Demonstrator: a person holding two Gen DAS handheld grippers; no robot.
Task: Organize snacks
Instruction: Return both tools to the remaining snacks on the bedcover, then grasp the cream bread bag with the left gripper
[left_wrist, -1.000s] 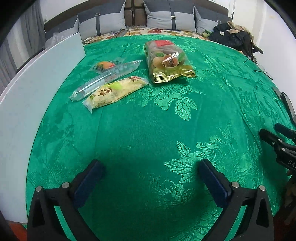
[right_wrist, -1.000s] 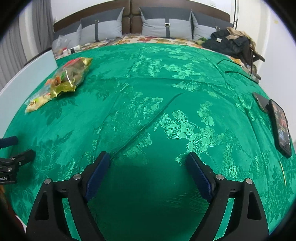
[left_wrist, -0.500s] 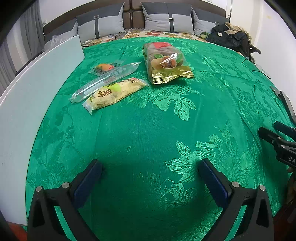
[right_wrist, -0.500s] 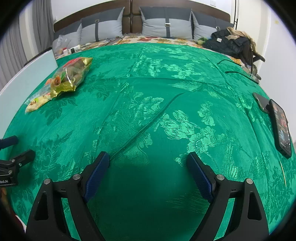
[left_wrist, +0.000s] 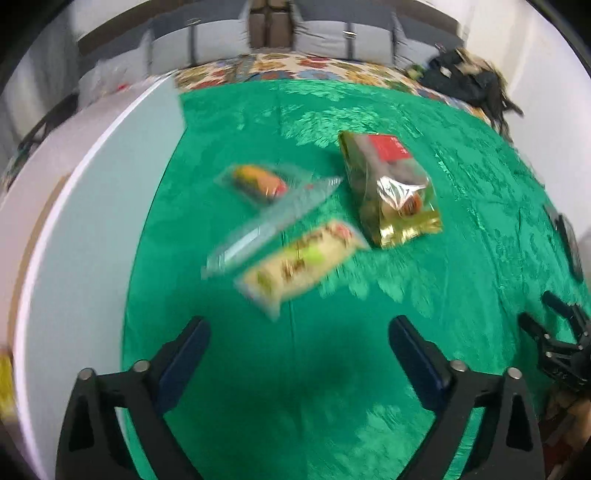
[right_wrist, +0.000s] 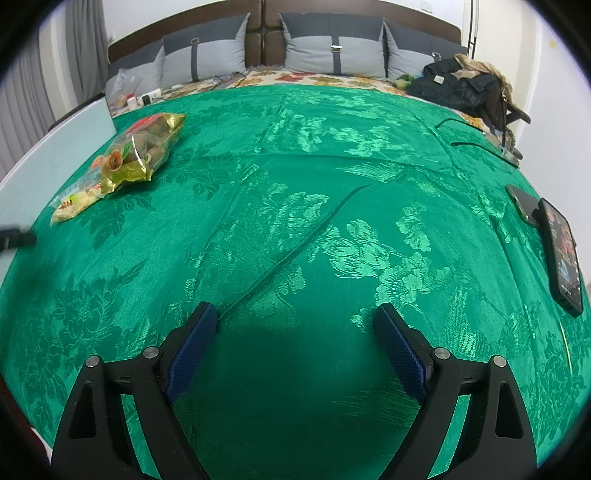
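Several snack packs lie on the green cloth. In the left wrist view a yellow pack is nearest, with a long clear pack beside it, a small orange pack behind, and a gold bag with a red label to the right. My left gripper is open and empty, just short of the yellow pack. My right gripper is open and empty over bare cloth; the gold bag and yellow pack lie far to its left.
A white board runs along the cloth's left edge. Two phones lie at the right edge, with a black cable beyond. Pillows and a dark bag sit at the back.
My left gripper has moved forward and left toward the snack packs, which now sit much nearer; its view is motion-blurred. The right gripper has stayed still.
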